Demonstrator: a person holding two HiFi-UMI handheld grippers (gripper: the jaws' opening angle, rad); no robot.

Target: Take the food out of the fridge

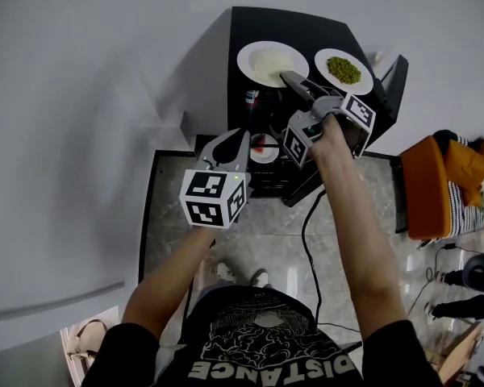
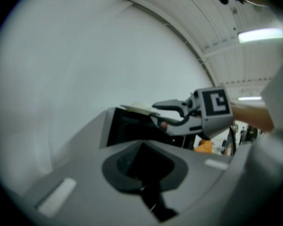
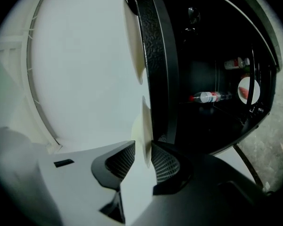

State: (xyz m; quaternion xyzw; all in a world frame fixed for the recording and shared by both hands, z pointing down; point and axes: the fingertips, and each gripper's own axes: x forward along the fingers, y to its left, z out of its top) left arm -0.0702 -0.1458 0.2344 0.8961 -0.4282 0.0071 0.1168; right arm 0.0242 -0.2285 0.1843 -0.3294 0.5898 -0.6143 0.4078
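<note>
two plates on top of the fridge, one clamped by the right gripper

the black fridge (image 1: 250,27) stands open toward the person. on its top lie two white plates side by side, a narrow gap between them. the left plate (image 1: 244,61) carries a pale mound of food i cannot identify; the right plate (image 1: 321,61) holds a heap of green food (image 1: 344,70). both sit toward the near edge of the top.

the right gripper (image 1: 287,76) has its jaws pressed on the near right rim of the left plate; in its own view the thin white rim stands edge-on between the two ribbed pads. the left gripper (image 1: 230,141) hangs lower and to the left, in front of the open fridge, with its jaws together and nothing between them.

inside the fridge a small plate with red food (image 1: 264,147) rests on a shelf, and a bottle (image 1: 250,99) shows further back on the left. the right gripper view also shows a bottle lying on its side (image 3: 207,97) on a shelf, to the left of the small plate.

a pale wall runs along the left and far sides of the fridge, close against it. the near side opens onto a marbled floor (image 1: 242,232), crossed by a black cable (image 1: 306,232) that leads from the fridge toward the person. an orange thing (image 1: 431,184) stands to the right, apart from the fridge.
</note>
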